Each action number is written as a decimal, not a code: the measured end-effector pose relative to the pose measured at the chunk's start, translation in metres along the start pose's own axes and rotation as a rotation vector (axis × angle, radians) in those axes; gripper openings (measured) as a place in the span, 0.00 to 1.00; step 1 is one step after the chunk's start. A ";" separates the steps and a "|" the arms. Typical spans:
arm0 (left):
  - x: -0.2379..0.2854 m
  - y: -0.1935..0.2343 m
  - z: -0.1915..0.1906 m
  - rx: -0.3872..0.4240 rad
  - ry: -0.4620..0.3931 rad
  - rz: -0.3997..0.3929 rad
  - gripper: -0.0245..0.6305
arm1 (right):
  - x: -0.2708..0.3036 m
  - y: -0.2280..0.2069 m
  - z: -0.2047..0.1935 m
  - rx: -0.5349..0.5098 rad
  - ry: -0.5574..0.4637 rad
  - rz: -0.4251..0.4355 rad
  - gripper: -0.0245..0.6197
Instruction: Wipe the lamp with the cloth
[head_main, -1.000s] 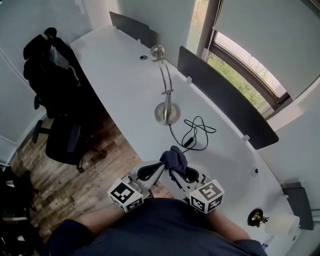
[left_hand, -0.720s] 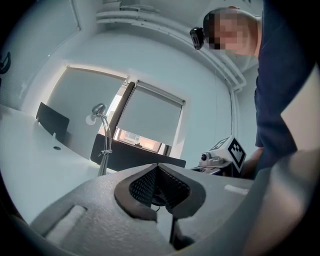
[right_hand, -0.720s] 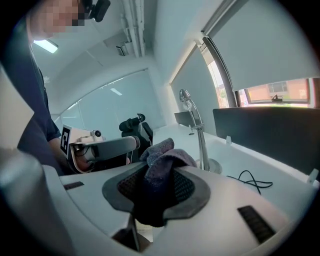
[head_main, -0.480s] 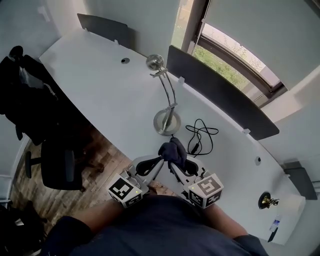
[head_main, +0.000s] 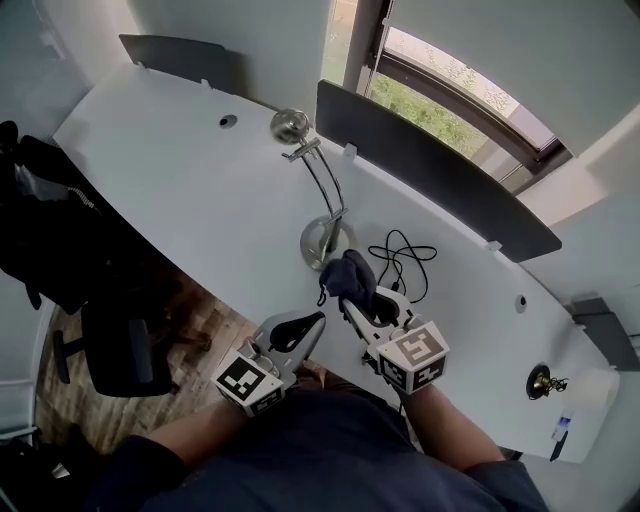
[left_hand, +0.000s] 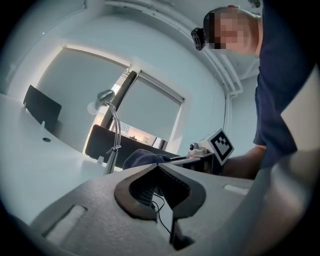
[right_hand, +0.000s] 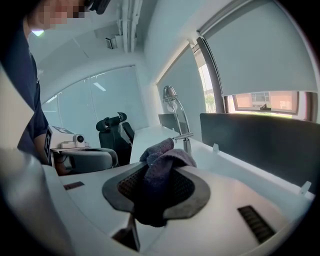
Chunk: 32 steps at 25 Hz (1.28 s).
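Two jaws of your right gripper (right_hand: 157, 189) are clamped on the dark cloth (right_hand: 161, 162), which bunches above the pads and hangs a little below them. The jaws of your left gripper (left_hand: 161, 181) are closed on nothing.

The grip takes only a fold of the cloth, so dragging it hard along metal could probably pull it loose. The lamp (head_main: 322, 195) looks likely to tip: it has a thin curved stem on a small round base (head_main: 320, 242), and nothing steadies it. A sideways push high on the stem could rock it or slide it across the desk (head_main: 180, 170). The black cable (head_main: 405, 258) lies looped just beside the base, so a low sweep could snag it.

You hold both grippers close in front of your body at the desk's near edge, jaws pointing toward the lamp. The right one reaches further forward, with the cloth near the base but seemingly not touching it. The left one sits lower and further back.
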<state>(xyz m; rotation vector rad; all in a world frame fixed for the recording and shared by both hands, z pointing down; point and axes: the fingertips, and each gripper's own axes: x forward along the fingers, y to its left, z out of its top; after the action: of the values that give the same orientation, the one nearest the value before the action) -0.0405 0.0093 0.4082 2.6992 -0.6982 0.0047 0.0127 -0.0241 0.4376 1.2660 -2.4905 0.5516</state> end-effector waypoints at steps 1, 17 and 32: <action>0.001 0.002 0.002 0.006 -0.001 0.000 0.05 | 0.004 -0.006 0.002 -0.006 0.000 -0.004 0.21; 0.027 0.031 0.008 0.025 0.047 0.092 0.05 | 0.086 -0.068 0.012 -0.033 0.063 0.074 0.21; 0.027 0.052 -0.023 -0.042 0.073 0.186 0.05 | 0.152 -0.080 -0.083 -0.042 0.333 0.172 0.21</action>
<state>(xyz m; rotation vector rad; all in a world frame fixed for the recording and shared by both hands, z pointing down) -0.0395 -0.0381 0.4495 2.5701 -0.9135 0.1327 -0.0011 -0.1364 0.5911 0.8666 -2.3250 0.6852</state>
